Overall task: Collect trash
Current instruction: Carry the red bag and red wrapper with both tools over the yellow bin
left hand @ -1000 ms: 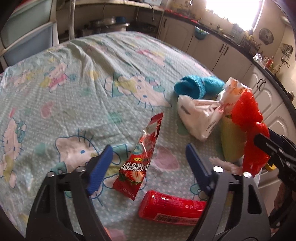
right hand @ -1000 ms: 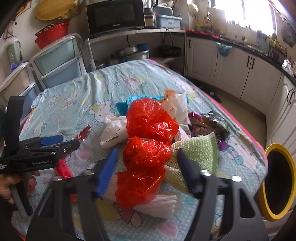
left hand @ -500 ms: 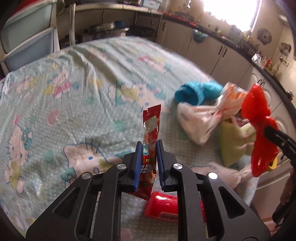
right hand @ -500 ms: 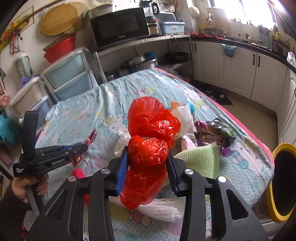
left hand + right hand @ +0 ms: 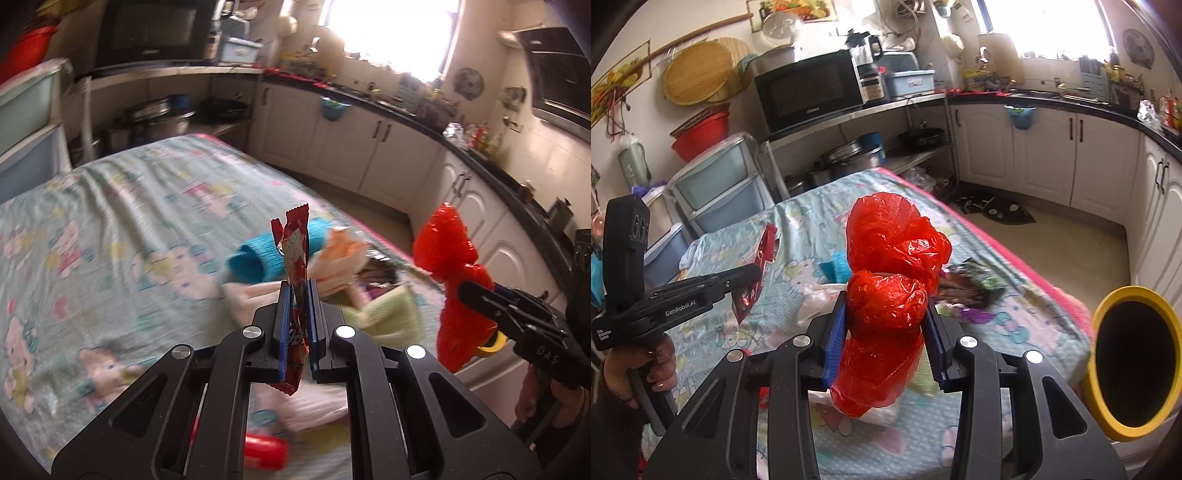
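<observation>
Tongs on the left are clamped on a red snack wrapper, which stands upright between the blue pads with its torn top well above them and its lower end hanging below, lifted clear of the desk with the cartoon-cat cloth. Right tongs are squeezed onto a crumpled red plastic bag, whose bulk bulges above and below the grip. On the desk behind the wrapper lie a blue knitted roll, a white plastic bag, a green cloth and dark snack packets; a red tube lies near the desk's close edge. At the far right of the right wrist view, just past the desk's edge, is a yellow-rimmed bin with a dark opening.
</observation>
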### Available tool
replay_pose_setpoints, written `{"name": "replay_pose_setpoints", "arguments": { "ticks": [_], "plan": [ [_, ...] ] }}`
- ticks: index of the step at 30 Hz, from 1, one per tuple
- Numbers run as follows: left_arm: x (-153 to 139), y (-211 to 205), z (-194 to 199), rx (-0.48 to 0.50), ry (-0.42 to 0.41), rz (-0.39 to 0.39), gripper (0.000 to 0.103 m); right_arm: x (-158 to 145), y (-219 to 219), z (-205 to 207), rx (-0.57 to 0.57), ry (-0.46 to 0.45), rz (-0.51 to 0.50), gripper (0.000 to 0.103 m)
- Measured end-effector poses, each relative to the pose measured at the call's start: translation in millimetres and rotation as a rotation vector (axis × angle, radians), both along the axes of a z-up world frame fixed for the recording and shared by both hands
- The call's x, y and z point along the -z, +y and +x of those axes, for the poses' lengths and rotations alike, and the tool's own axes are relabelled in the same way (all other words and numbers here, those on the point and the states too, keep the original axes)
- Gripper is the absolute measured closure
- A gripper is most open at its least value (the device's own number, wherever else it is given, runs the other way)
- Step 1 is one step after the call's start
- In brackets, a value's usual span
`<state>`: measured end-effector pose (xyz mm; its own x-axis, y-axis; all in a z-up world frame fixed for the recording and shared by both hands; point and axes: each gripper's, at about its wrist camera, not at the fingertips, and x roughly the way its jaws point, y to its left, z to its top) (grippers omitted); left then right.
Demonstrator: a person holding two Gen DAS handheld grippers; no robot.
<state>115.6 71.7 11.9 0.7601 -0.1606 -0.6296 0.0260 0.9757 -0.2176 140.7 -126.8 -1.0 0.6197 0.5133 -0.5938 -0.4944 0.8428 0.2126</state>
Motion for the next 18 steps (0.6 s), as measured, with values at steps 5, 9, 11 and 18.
{"name": "replay_pose_setpoints", "arguments": {
  "ticks": [5,9,11,18],
  "plan": [
    [-6.2,-33.1,9.4,0.059,-0.024,-0.008,0.098,-7.0,-32.8,-0.7,0.064,-0.020,0.018,0.067],
    [-13.5,-61.9,20.6,0.109,-0.043,-0.007,0.098,-9.5,-60.0,1.3,0.117,-0.024,0.032,0.067],
    [-16.2,-74.2,26.0,0.130,-0.052,-0.008,0.099,-11.1,-73.6,2.2,0.144,-0.027,0.038,0.067],
    [-21.4,-115.1,43.3,0.198,-0.076,-0.015,0.098,-17.7,-118.9,7.7,0.239,-0.041,0.046,0.067]
  ]
}}
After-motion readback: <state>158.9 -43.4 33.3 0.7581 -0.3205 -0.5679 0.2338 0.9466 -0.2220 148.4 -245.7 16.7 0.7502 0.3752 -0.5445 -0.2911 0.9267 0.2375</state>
